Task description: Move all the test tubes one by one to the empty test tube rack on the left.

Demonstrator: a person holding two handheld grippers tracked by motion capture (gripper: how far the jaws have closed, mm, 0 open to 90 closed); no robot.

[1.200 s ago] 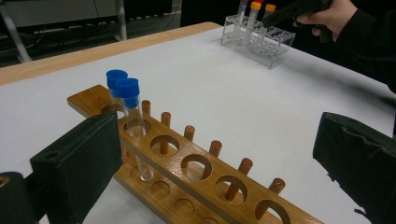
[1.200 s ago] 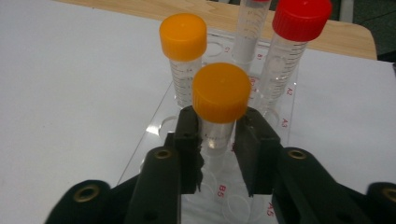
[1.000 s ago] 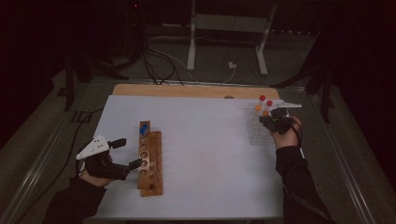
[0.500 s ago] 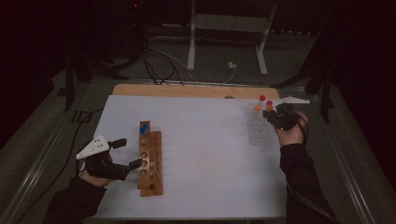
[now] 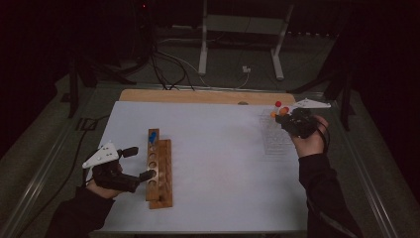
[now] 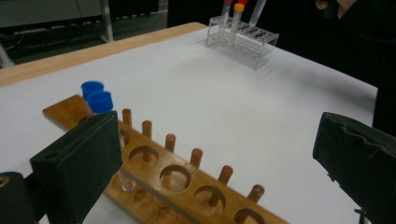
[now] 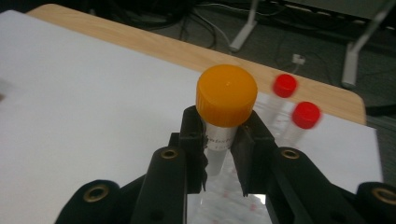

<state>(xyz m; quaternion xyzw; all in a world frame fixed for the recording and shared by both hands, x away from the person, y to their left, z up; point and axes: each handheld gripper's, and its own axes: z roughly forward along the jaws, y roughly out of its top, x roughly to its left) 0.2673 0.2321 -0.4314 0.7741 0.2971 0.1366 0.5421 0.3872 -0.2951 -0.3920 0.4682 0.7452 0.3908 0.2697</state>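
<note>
Orange-capped tube [image 7: 226, 109] was seen pinched just under its cap between the fingers [image 7: 192, 140] of the right gripper [image 7: 219, 149], lifted above the clear tube rack [image 6: 243, 39] at the far right of the tabletop [image 5: 218, 148]. Two red-capped tubes [image 7: 299, 116] were left standing in that rack, just beyond the held one. The tube was judged light, stiff and smooth-walled, so slipping was thought likelier than breaking; a hold high on the barrel, under the cap's rim, was judged the safest. Well away from the rack, the left gripper [image 5: 136, 163] was held with its fingers spread on either side of the wooden tube rack [image 5: 158, 173], pinching nothing. Two blue-capped tubes [image 6: 96, 95] were seated at that wooden rack's far end.
</note>
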